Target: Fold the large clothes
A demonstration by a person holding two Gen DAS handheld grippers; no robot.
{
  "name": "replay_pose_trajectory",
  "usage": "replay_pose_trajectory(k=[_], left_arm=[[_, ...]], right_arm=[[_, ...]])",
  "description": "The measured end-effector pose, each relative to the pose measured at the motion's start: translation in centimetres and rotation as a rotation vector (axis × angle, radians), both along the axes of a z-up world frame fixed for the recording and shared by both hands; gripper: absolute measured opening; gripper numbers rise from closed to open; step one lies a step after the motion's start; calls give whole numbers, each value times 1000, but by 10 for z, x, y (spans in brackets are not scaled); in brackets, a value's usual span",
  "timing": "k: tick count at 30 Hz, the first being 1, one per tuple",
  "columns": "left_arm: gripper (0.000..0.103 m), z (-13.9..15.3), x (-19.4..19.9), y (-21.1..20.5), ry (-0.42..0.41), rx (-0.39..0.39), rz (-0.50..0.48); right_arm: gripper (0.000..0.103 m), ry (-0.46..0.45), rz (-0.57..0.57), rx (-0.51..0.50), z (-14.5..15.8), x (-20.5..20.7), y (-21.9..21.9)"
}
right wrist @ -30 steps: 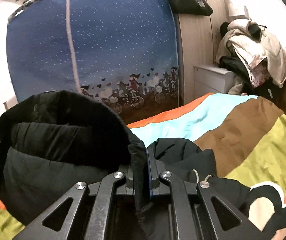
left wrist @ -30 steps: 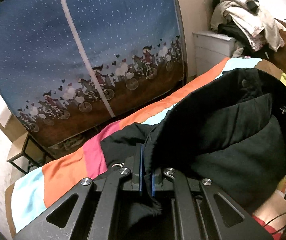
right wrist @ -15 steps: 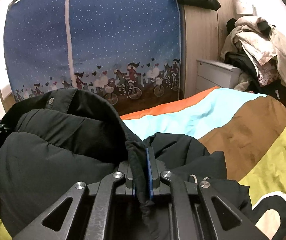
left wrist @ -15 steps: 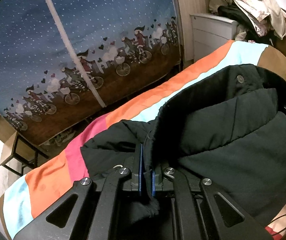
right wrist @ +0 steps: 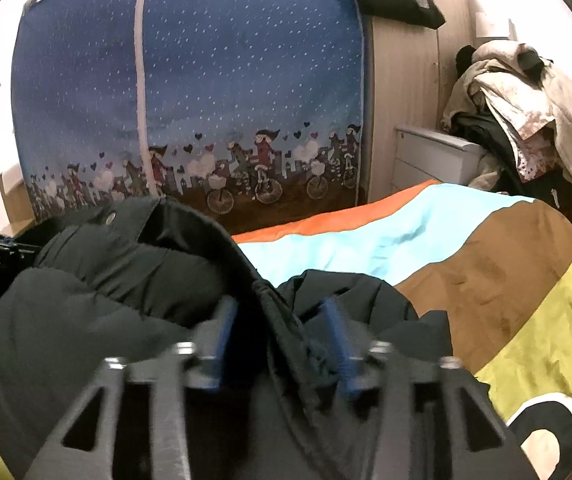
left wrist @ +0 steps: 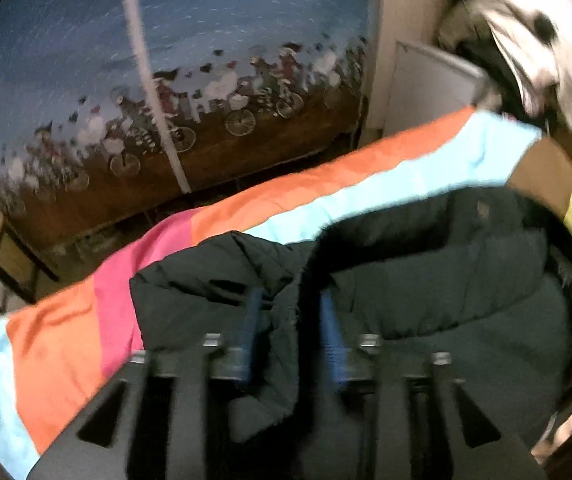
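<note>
Two grippers are letting go at once: the left gripper [left wrist: 290, 322] and the right gripper [right wrist: 281, 334] are both opening, jaws parting, with a ridge of the black padded jacket [left wrist: 446, 300] lying loose between the blue pads [left wrist: 251, 320], no longer pinched. The jacket is sitting on the striped bedspread [left wrist: 366, 176], its folded-over upper part bulging between the two tools; the same bulge is showing in the right view [right wrist: 97, 280].

Risks, as I judge them: puffy filling is likely springing the fold back open once released; the hem fabric or the drawcord could be snagging on a pad as the tools pull away, dragging the fold askew; and the jacket is lying near the bed edge on the left side, so a tug could be sliding it off.

Pose: the left tool is pointing steeply down at the fabric, the right one tilting down more gently, both low over the jacket. No hand is showing in either view.
</note>
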State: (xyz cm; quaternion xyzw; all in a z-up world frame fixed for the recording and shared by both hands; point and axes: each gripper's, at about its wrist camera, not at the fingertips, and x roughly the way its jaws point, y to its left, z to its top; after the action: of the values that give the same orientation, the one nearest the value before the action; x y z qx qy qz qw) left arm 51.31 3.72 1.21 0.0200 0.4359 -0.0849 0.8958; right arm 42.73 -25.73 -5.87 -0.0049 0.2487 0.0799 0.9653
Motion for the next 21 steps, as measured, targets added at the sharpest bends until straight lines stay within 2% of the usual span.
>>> replay_pose_trajectory(k=[1, 2, 4, 6, 8, 12, 17, 21], left_arm=[[59, 6, -2, 5, -16, -31, 20], [72, 13, -7, 13, -46, -72, 51], [80, 27, -16, 24, -107, -138, 98], [80, 38, -25, 34, -144, -199, 115], [80, 47, -32, 38, -172, -212, 105], [83, 57, -51, 27, -215, -167, -5], [84, 39, -72, -14, -204, -34, -157], [84, 12, -75, -52, -173, 70, -260]], right_arm=[[80, -19, 4, 17, 3, -3, -2], [81, -35, 9, 31, 5, -6, -4], [82, -60, 14, 48, 12, -11, -5], [84, -87, 12, 55, 18, -16, -8], [89, -113, 37, 47, 26, -23, -10], [89, -146, 93, -27, 42, -34, -9], [89, -38, 189, -117, 50, -34, -4], [89, 29, 258, -173, 45, -35, -2]])
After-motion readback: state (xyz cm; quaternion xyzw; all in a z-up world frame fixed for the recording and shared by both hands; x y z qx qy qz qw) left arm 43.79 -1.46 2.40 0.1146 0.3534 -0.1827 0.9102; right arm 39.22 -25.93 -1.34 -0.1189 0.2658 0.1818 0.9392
